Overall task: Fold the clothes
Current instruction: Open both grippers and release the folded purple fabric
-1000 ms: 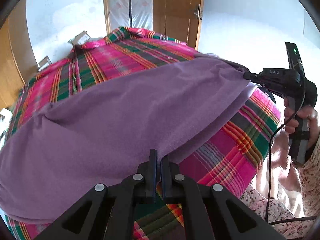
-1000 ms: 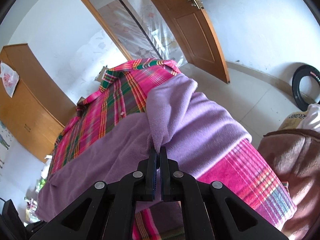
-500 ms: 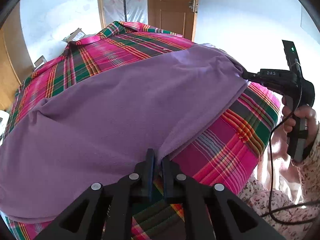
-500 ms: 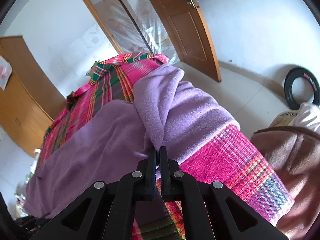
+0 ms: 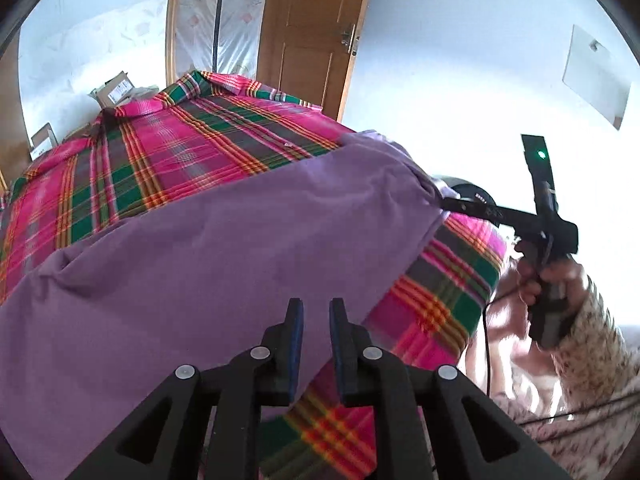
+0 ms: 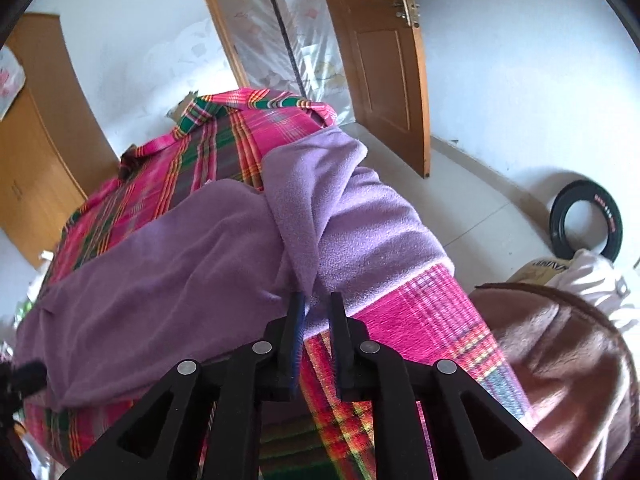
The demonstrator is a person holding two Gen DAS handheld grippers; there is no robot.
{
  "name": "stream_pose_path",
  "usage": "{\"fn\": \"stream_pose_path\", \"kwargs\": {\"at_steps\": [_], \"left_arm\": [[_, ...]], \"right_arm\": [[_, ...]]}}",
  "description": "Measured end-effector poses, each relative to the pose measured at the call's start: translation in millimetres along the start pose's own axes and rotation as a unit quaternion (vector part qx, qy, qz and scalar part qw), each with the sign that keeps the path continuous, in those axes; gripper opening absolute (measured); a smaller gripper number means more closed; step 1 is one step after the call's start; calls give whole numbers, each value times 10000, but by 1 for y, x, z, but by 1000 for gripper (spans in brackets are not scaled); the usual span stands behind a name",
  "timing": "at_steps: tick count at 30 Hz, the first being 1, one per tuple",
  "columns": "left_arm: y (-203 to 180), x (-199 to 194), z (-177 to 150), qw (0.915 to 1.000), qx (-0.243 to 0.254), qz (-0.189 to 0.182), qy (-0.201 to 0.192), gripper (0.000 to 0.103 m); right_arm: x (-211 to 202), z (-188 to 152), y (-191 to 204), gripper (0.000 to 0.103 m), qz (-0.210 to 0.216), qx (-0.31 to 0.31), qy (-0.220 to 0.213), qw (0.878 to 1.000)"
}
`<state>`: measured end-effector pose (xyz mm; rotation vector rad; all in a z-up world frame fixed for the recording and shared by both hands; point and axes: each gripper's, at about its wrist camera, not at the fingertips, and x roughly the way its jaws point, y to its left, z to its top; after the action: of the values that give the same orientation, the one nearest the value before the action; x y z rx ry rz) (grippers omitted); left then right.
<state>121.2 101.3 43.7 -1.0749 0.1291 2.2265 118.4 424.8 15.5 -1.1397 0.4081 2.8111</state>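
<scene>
Purple fleece garment (image 5: 208,264) now lies flat across the near half of the plaid bed cover (image 5: 168,148); left gripper (image 5: 316,308) and right gripper (image 6: 316,304) have both parted and let go, so this fold seems finished.

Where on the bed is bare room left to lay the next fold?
Bare plaid bedspread runs from the purple fleece garment's far edge to the end nearest the door; a narrower strip lies at the near right corner. The middle is covered by fleece, with the left gripper and right gripper open at its near edge.
</scene>
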Motion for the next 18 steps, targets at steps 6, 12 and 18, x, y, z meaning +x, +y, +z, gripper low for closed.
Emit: {"fn": "stream_pose_path", "kwargs": {"at_steps": [6, 12, 18], "left_arm": [[-4, 35, 5, 9991, 13, -196, 371, 13], [-1, 56, 7, 9976, -107, -291, 615, 13], [1, 59, 9, 9973, -178, -358, 621, 14]], "right_arm": [[-3, 25, 3, 14, -16, -259, -238, 9994], [25, 62, 18, 32, 8, -758, -96, 9971], [64, 92, 37, 33, 5, -1081, 160, 9940]]}}
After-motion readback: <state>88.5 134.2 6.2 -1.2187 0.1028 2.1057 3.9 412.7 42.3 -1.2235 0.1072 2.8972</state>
